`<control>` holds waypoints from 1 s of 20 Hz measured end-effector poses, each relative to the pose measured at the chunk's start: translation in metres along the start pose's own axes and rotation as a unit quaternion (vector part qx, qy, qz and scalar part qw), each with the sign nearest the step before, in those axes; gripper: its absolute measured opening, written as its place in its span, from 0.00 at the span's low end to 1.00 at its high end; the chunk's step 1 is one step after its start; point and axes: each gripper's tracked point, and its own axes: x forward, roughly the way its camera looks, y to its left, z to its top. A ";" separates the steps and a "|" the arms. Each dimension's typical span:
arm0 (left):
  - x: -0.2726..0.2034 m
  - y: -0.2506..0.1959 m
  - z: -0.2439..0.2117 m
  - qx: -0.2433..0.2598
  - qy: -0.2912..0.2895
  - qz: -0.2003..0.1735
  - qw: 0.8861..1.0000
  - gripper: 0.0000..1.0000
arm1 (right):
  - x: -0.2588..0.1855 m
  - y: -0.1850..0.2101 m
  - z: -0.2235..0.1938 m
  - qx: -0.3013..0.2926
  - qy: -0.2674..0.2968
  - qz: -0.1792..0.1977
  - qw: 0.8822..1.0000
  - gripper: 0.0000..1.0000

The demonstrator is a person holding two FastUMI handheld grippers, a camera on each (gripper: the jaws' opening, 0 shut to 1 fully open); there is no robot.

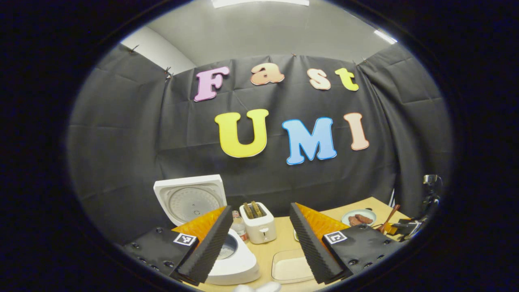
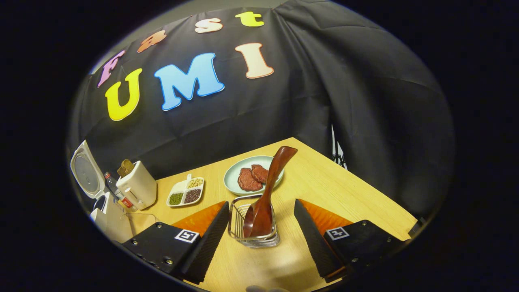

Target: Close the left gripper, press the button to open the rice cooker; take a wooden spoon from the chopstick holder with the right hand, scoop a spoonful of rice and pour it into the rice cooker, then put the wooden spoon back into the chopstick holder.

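Wooden spoon [image 2: 265, 194] stands in the chopstick holder [image 2: 253, 239] between my spread right gripper [image 2: 259, 239] fingers; rice cooker [image 1: 227, 251] lid open, left gripper [image 1: 259, 247] spread too; next, pinch the handle.

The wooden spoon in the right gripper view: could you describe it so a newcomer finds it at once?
Start at the wooden table, then the wire chopstick holder near its front edge. The wooden spoon stands in it, bowl down, its reddish-brown handle leaning towards the plate.

My brown wooden spoon [image 2: 265, 194] stands in the wire chopstick holder [image 2: 253, 227] — round pale-green plate [image 2: 235, 178] behind it, white toaster [image 2: 138, 186] far left.
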 end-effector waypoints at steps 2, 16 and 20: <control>0.006 -0.003 -0.006 -0.002 0.012 0.008 1.000 0.98 | 0.029 -0.005 0.004 -0.002 0.009 0.003 1.000 0.98; 0.033 -0.026 -0.009 0.010 0.029 0.026 0.999 0.97 | 0.092 -0.017 0.015 0.053 0.053 0.018 0.997 0.28; 0.035 -0.027 -0.004 0.011 0.025 0.028 0.999 0.99 | 0.088 -0.017 0.016 0.057 0.054 0.009 0.997 0.21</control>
